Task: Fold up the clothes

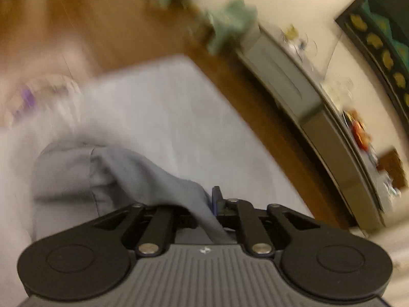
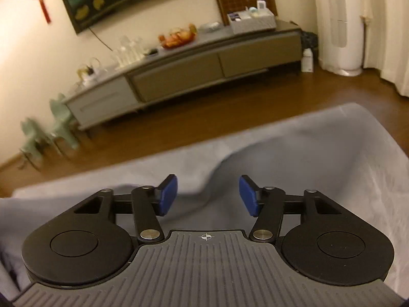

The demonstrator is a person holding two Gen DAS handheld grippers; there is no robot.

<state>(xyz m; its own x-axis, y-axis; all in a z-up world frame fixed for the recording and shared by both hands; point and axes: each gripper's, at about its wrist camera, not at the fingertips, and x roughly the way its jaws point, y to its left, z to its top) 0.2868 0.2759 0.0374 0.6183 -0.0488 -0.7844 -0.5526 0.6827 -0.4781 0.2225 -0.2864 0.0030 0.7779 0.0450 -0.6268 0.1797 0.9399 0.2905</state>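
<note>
A pale grey-blue garment (image 1: pixel 143 168) lies on a light cloth-covered surface (image 1: pixel 179 102). In the left wrist view a fold of it rises into my left gripper (image 1: pixel 211 204), which is shut on the fabric; only one blue pad (image 1: pixel 216 197) shows beside the cloth. The view is blurred by motion. In the right wrist view the same grey-blue garment (image 2: pixel 281 153) spreads rumpled under my right gripper (image 2: pixel 208 195), which stands open just above it with nothing between its blue pads (image 2: pixel 168 194).
A long grey sideboard (image 2: pixel 194 69) with glassware, fruit and a box stands against the far wall over brown wood floor (image 2: pixel 230 99). Small green stools (image 2: pixel 48 128) sit at its left end. White curtains (image 2: pixel 383 25) hang at the right. Blurred purple-white items (image 1: pixel 33 97) lie at left.
</note>
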